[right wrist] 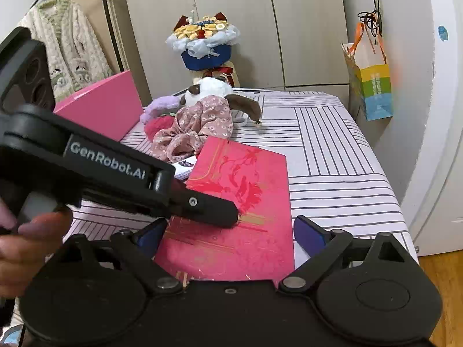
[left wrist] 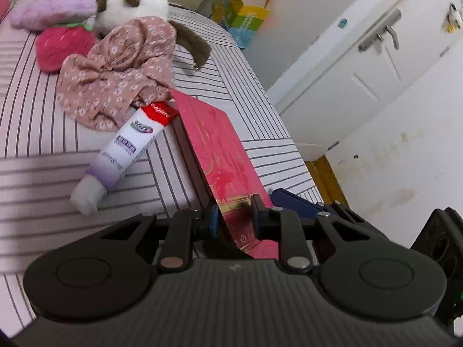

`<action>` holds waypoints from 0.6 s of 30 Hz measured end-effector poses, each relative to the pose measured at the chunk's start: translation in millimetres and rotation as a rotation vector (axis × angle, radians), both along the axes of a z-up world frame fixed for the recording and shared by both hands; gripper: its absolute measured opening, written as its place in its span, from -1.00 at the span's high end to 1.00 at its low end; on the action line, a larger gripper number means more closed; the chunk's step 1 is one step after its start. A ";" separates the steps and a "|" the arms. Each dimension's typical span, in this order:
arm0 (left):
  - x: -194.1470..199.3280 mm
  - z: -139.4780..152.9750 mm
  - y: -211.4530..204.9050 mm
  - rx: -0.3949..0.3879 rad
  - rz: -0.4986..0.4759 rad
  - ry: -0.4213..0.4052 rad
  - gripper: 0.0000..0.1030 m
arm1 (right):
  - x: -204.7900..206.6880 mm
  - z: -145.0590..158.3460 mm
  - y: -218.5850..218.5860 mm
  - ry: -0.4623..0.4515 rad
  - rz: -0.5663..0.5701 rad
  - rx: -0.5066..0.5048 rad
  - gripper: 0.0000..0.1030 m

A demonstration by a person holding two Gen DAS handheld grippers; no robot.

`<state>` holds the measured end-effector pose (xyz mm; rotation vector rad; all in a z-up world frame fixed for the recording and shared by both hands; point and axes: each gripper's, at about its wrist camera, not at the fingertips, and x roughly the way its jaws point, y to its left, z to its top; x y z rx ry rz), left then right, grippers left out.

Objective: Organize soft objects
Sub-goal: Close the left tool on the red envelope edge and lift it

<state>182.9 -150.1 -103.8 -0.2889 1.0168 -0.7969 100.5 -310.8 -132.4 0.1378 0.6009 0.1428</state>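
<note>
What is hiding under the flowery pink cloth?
The flowery pink cloth covers the top end of the toothpaste tube and part of the white and brown plush dog. The dog's body is covered, so anything else beneath cannot be seen.

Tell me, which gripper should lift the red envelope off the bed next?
Probably the left. The left gripper is already shut on the red envelope's near edge. The right gripper is open, its pads either side of the envelope, gripping nothing.

Bare striped bedcover (right wrist: 332, 150) right of red envelope (right wrist: 240, 202)
</note>
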 end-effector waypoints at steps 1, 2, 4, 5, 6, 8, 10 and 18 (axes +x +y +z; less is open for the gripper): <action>-1.5 1.1 0.5 0.001 0.009 -0.001 0.62 | 0.3 1.7 -0.2 0.007 0.005 0.005 -0.79; -2.5 2.1 1.5 -0.001 0.014 -0.004 0.65 | 0.1 3.4 -1.2 0.015 0.007 0.019 -0.75; -5.1 6.0 2.8 -0.008 0.020 -0.009 0.70 | -2.7 7.8 -1.0 0.015 0.027 0.036 -0.52; -5.9 7.6 3.2 -0.011 0.019 -0.010 0.75 | -4.1 10.0 0.9 0.015 0.033 0.032 -0.48; -7.3 9.0 4.2 -0.017 0.015 -0.006 0.80 | -5.4 11.9 3.0 0.013 0.036 0.026 -0.41; -11.3 13.1 4.1 -0.018 0.011 -0.010 0.83 | -6.4 13.2 6.7 0.015 0.032 0.014 -0.32; -15.7 17.3 4.7 -0.005 0.016 -0.029 0.83 | -7.7 14.7 10.7 0.015 0.030 0.001 -0.24; -14.7 15.0 9.0 0.000 0.031 0.009 0.83 | -20.7 17.5 37.9 -0.015 0.022 -0.157 0.09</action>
